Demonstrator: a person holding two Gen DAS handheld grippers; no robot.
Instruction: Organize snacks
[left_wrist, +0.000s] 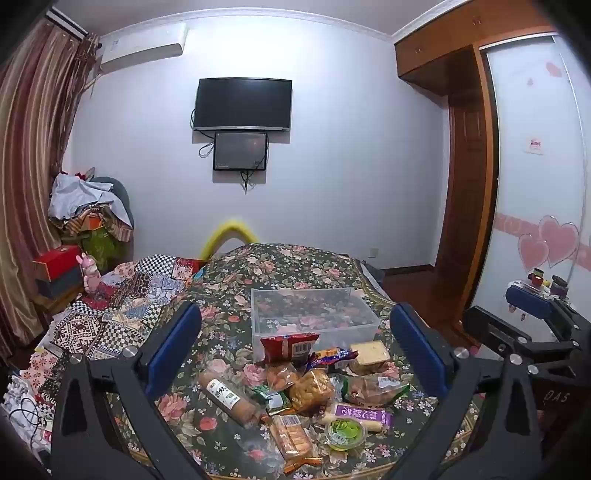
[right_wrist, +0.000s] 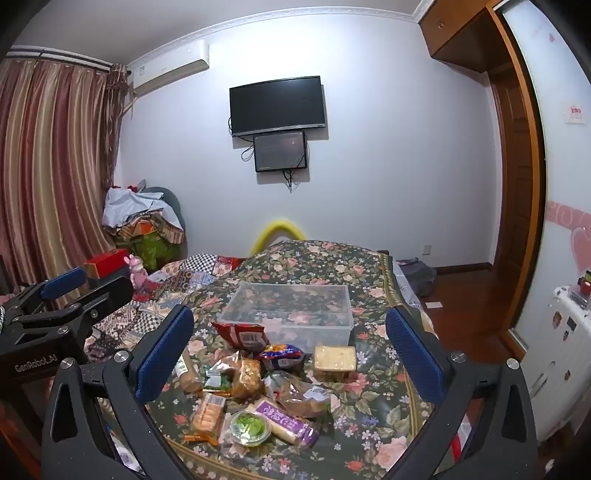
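Both grippers hover over the flowered bedspread (left_wrist: 236, 258), jaws spread wide and holding nothing: the left gripper (left_wrist: 295, 347) frames the heap of wrapped snacks (left_wrist: 306, 387), and the right gripper (right_wrist: 290, 350) frames the same heap. Straight ahead beyond both sets of jaws sits the clear rectangular plastic bin (right_wrist: 291, 314), empty and smooth-walled. Nearest the right jaws lies a round green-lidded cup (right_wrist: 249, 428) beside a long purple-wrapped bar (right_wrist: 284, 421); a crinkly red foil bag (right_wrist: 242, 334) leans by the bin. Best, I judge, to start with one firm, boxy item, like the square pale cake in clear wrap (right_wrist: 335, 360), and pinch across its flat sides, since the soft bedding gives and slick film slips.
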